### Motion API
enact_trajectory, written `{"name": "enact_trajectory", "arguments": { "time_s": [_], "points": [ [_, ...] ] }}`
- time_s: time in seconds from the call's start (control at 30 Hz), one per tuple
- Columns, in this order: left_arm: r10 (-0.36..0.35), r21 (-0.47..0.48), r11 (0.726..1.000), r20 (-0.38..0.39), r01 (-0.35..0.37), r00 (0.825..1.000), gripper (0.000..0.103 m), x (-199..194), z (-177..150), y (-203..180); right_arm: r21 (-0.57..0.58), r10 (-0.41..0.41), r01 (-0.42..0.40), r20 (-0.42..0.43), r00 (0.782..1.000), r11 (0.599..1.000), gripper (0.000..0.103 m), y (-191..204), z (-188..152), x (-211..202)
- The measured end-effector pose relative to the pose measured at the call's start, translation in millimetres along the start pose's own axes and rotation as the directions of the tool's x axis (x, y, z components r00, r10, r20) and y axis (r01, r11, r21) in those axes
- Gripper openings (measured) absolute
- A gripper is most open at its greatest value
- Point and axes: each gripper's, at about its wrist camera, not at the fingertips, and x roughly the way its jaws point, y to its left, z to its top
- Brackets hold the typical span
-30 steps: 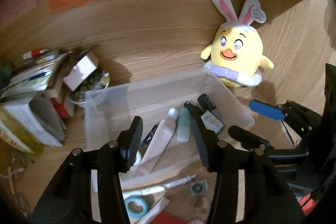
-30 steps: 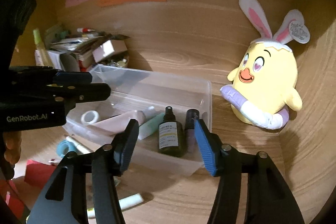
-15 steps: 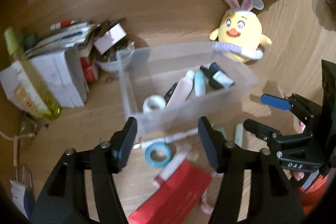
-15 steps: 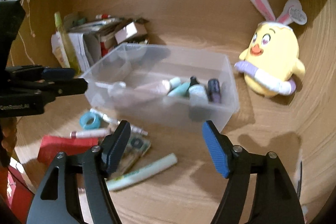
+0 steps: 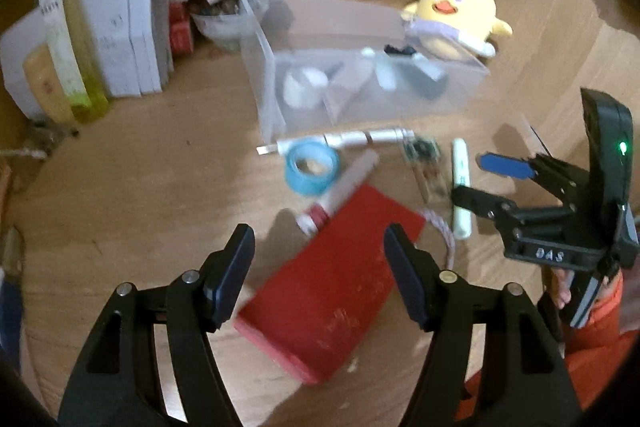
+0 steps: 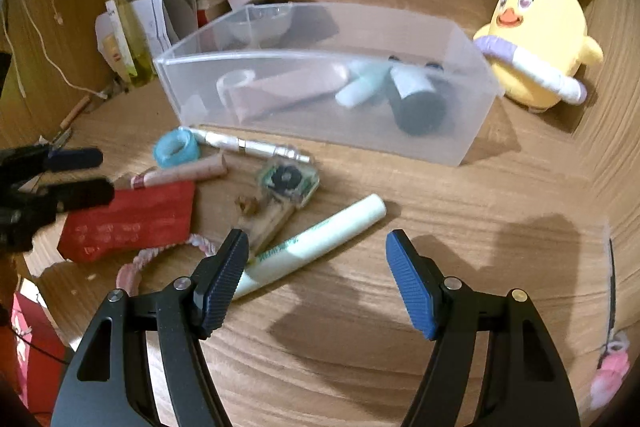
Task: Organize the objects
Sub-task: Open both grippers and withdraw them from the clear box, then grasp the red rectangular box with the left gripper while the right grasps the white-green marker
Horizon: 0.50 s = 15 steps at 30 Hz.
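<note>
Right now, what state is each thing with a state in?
Left claw: open, empty; jaws have just been opening.
Right claw: open, empty; jaws have just been opening.
Clear plastic bin: lidless, upright, partly filled.
Dark bottle: lying inside the bin.
Pale green tube: lying on the desk.
Blue tape roll: flat beside the bin.

we see a wooden desk [image 6: 460, 227]. on it rest a clear bin [image 6: 320, 131], a yellow plush [image 6: 536, 39], a blue tape roll [image 6: 176, 149], a silver pen [image 6: 256, 147], a pink tube [image 6: 184, 173], a red packet [image 6: 132, 223], a white-green marker [image 6: 316, 241], a pink cord [image 6: 132, 267] and, at the back left, a box pile [image 5: 120, 39].
</note>
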Motion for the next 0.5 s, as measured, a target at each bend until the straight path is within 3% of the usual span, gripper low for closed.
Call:
{"name": "enact_trajectory", "arguments": {
  "time_s": [0.37, 0.5],
  "points": [
    [-0.013, 0.027, 1.0, -0.002, 0.013, 1.0, 0.068, -7, -26, -4, 0.026, -0.028, 0.028, -0.013, 1.0, 0.999, 0.067, -6, -15, -4],
    [-0.032, 0.044, 0.998, -0.007, 0.033, 0.999, 0.069, -12, -33, -10, 0.035, -0.025, 0.026, -0.009, 1.0, 0.999, 0.053, -10, -18, -9]
  ]
}}
